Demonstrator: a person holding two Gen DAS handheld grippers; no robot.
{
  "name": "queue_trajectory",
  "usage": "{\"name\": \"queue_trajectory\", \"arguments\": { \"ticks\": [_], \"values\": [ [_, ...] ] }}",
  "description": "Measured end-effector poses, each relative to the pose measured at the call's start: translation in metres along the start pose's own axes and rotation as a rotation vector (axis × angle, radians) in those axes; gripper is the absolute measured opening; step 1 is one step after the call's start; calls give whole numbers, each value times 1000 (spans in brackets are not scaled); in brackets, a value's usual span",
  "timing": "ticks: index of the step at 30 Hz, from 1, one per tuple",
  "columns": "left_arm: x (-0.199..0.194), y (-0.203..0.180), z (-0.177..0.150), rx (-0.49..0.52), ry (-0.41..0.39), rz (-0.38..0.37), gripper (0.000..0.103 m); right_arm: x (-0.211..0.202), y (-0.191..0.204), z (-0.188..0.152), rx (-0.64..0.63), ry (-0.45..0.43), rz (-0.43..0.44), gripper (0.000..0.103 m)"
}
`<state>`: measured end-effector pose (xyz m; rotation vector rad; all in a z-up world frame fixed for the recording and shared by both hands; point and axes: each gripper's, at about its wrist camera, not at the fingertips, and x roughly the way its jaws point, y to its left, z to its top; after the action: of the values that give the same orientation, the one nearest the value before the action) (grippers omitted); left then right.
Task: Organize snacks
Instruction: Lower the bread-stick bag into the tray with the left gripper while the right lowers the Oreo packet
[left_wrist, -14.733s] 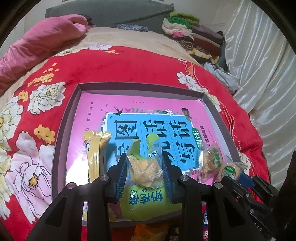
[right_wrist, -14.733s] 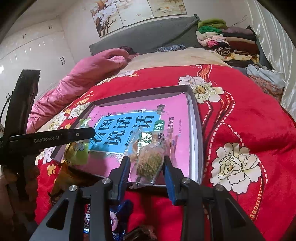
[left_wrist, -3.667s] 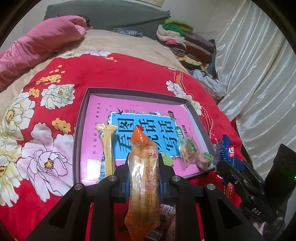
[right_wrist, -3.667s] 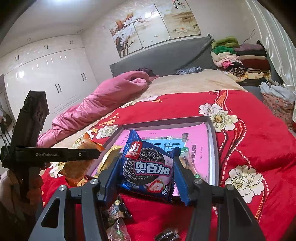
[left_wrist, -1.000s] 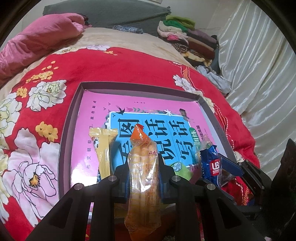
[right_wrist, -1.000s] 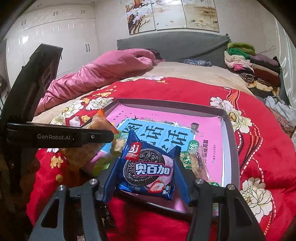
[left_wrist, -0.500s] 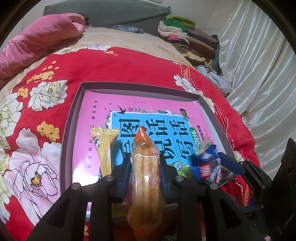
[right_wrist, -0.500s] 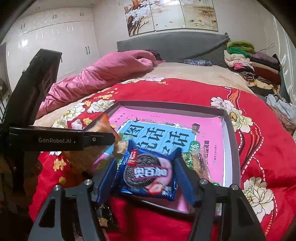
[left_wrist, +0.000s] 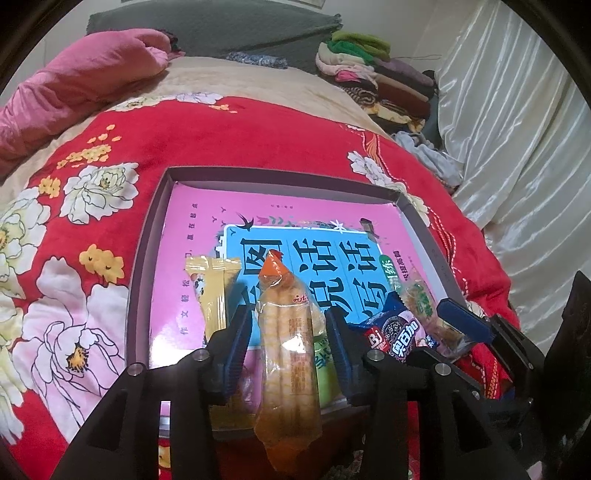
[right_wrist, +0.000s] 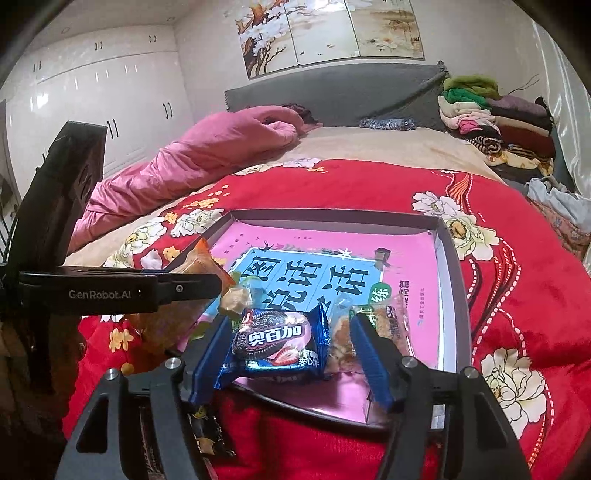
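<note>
Now orange packet (left_wrist: 286, 354) lies between opening left gripper (left_wrist: 288, 325).

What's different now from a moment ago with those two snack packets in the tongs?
Both tongs are opening. The left tongs are letting go of the orange wafer pack; the right tongs have dropped the blue cookie packet flat onto the tray's near edge. The yellow bar stayed put.

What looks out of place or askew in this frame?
The orange pack overhangs the near rim of the tray instead of lying inside, between the left gripper's opening jaws. The cookie pack sits tilted at the near edge, between the right gripper's opening jaws.
</note>
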<state>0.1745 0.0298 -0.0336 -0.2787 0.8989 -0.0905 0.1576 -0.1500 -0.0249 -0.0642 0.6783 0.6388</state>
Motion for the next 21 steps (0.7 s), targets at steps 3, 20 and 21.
{"name": "queue_trajectory", "arguments": {
  "ticks": [3,20,21],
  "values": [
    [-2,0,0,0,-4,1,45,0,0,0,3,3,5,69],
    [-12,2,-2,-2,-12,-2,62,-8,3,4,-4,-34,8,73],
    [-13,2,-2,-1,-12,-4,63,-9,3,4,-3,-36,8,73]
  ]
}}
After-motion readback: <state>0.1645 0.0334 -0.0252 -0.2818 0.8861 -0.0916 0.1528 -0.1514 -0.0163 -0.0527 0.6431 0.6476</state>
